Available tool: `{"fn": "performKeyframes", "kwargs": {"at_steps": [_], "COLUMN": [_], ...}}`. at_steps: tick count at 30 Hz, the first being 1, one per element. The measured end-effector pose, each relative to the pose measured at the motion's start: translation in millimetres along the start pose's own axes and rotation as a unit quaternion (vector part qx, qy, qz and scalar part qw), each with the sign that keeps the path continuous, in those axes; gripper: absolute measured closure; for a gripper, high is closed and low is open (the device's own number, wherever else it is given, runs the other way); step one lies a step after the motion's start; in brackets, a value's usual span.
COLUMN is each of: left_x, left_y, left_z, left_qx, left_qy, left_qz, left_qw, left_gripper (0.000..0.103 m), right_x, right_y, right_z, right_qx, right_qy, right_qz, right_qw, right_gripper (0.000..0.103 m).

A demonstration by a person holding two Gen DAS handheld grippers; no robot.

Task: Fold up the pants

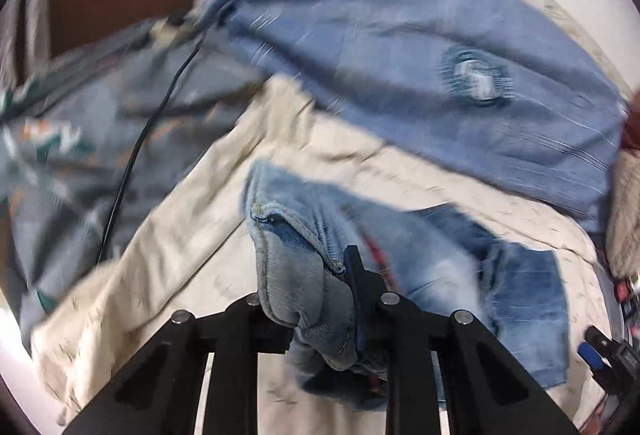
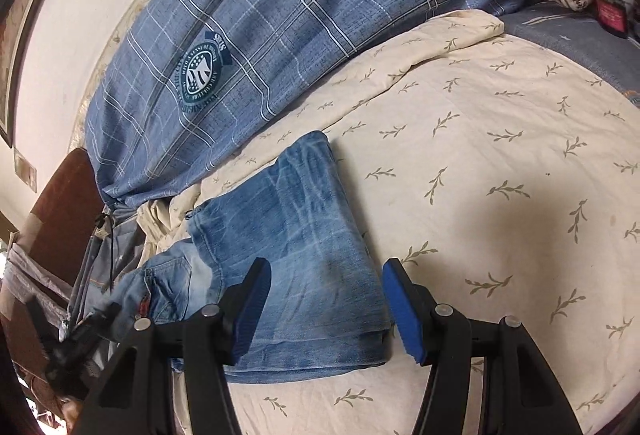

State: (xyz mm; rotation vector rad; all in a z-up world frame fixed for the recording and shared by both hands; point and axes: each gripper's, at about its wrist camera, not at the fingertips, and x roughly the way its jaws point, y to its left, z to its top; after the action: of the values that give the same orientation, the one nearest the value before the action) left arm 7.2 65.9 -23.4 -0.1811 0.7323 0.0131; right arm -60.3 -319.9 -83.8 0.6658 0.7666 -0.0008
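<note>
Your left gripper (image 1: 320, 299) clamped on a bunched denim waistband, jeans (image 2: 304, 247) lying on the leaf-print cream sheet (image 2: 500, 155), your right gripper (image 2: 324, 311) half open, straddling them untouched, blue plaid duvet (image 2: 280, 27) at eleven o'clock.

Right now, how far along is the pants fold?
Done: the jeans lie doubled, leg on leg, on the leaf-print sheet. In hand: the left gripper is shut on the waistband end, lifted; the right gripper hangs open over the legs. Left: bringing the waist across.
</note>
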Motion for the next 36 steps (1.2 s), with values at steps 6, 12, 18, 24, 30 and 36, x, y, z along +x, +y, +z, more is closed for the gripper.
{"fn": "performKeyframes", "kwargs": {"at_steps": [6, 12, 18, 24, 30, 36], "left_x": [-29.8, -14.7, 12.2, 20.1, 18.3, 44.3], "left_y": [-74.0, -31.2, 82.1, 121.2, 126.4, 116.9], "left_z": [12.2, 10.4, -25.0, -56.8, -69.1, -62.6], "left_qx": [0.114, 0.060, -0.133, -0.259, -0.322, -0.319], "left_qy": [-0.038, 0.010, 0.118, 0.151, 0.158, 0.171], "left_qz": [-0.016, 0.029, 0.056, -0.011, -0.077, -0.088], "left_qw": [0.9926, 0.9977, 0.9825, 0.9540, 0.9302, 0.9281], "left_gripper": [0.082, 0.061, 0.046, 0.027, 0.027, 0.027], "right_x": [-4.2, -9.2, -5.8, 10.5, 19.0, 21.4], "right_y": [-2.5, 4.4, 12.4, 35.5, 58.8, 53.3], "right_z": [3.0, 3.0, 0.6, -10.0, -20.6, -19.3], "right_qx": [0.006, -0.024, -0.029, -0.056, -0.113, -0.092], "right_qy": [-0.004, 0.005, 0.012, 0.028, 0.024, 0.033], "right_qz": [0.013, 0.030, 0.049, 0.045, 0.019, 0.030], "right_qw": [1.000, 0.999, 0.998, 0.997, 0.993, 0.995], "right_gripper": [0.041, 0.041, 0.039, 0.039, 0.039, 0.039]}}
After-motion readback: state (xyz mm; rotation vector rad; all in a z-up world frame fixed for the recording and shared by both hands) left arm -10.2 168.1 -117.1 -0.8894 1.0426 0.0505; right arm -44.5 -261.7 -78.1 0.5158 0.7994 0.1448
